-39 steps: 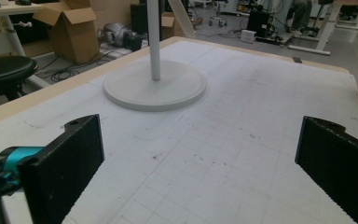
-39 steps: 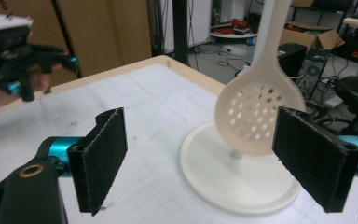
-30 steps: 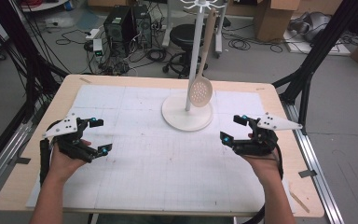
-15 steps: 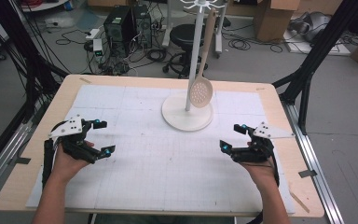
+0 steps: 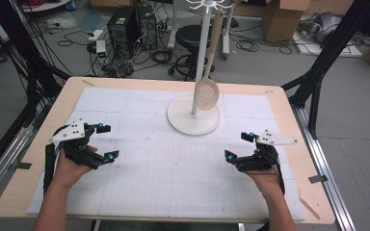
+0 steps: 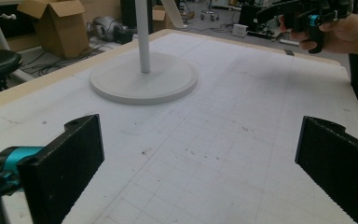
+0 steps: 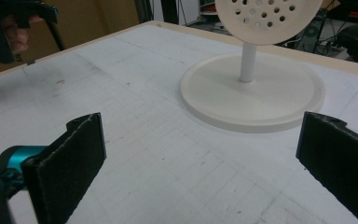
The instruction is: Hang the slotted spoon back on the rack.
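Black hand-held grippers [image 5: 103, 142] with teal knobs, grey three-cornered top plates, flat black jaws, bare forearms.

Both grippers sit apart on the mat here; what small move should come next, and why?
Probably the right gripper should reach toward the cream perforated skimmer spoon hanging on the white round-based stand. Its jaws have just been opening, nothing lies between them, and its view faces the spoon. The left gripper is open too, and farther away.
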Motion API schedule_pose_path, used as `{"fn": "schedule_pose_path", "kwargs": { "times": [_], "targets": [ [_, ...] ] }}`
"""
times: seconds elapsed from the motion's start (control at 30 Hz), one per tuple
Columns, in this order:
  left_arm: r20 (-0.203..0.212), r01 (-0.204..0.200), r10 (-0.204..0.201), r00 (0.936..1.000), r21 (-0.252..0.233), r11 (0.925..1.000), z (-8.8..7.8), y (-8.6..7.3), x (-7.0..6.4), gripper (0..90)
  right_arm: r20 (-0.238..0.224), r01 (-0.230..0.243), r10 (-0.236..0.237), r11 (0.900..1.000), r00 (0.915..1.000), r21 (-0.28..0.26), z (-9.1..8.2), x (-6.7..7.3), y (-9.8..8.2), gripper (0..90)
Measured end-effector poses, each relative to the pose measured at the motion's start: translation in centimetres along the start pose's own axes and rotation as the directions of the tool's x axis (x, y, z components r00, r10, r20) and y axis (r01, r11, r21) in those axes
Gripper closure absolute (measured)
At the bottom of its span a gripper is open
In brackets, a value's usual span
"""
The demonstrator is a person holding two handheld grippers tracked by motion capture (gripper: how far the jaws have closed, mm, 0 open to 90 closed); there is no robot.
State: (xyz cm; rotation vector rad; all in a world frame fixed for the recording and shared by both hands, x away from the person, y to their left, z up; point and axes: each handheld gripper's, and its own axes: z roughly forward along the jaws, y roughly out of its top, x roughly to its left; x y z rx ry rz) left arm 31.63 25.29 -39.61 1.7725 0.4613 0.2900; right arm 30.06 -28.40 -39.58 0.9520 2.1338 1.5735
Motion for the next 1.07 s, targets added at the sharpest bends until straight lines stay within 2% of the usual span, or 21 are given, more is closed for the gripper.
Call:
{"fn": "schedule_pose_path", "kwargs": {
  "times": [0.3,0.93,1.07],
  "targets": [
    [-0.004,-0.002,0.002,1.0,0.005,1.0,-0.08,0.01,-0.05,1.6,0.011,-0.018,0.017,1.0,0.9998,0.017,0.12,-0.37,-0.33,0.6],
    [-0.007,-0.004,0.004,1.0,0.018,0.9998,-0.01,-0.05,-0.08,1.6,0.007,-0.016,0.015,0.999,0.9999,0.046,0.57,-0.35,-0.59,0.6],
    [-0.01,-0.001,0.001,1.0,0.014,0.9999,-0.06,-0.06,0.0,1.6,0.009,-0.01,0.01,0.999,0.9999,0.039,0.58,-0.39,-0.55,0.6]
  ]
}}
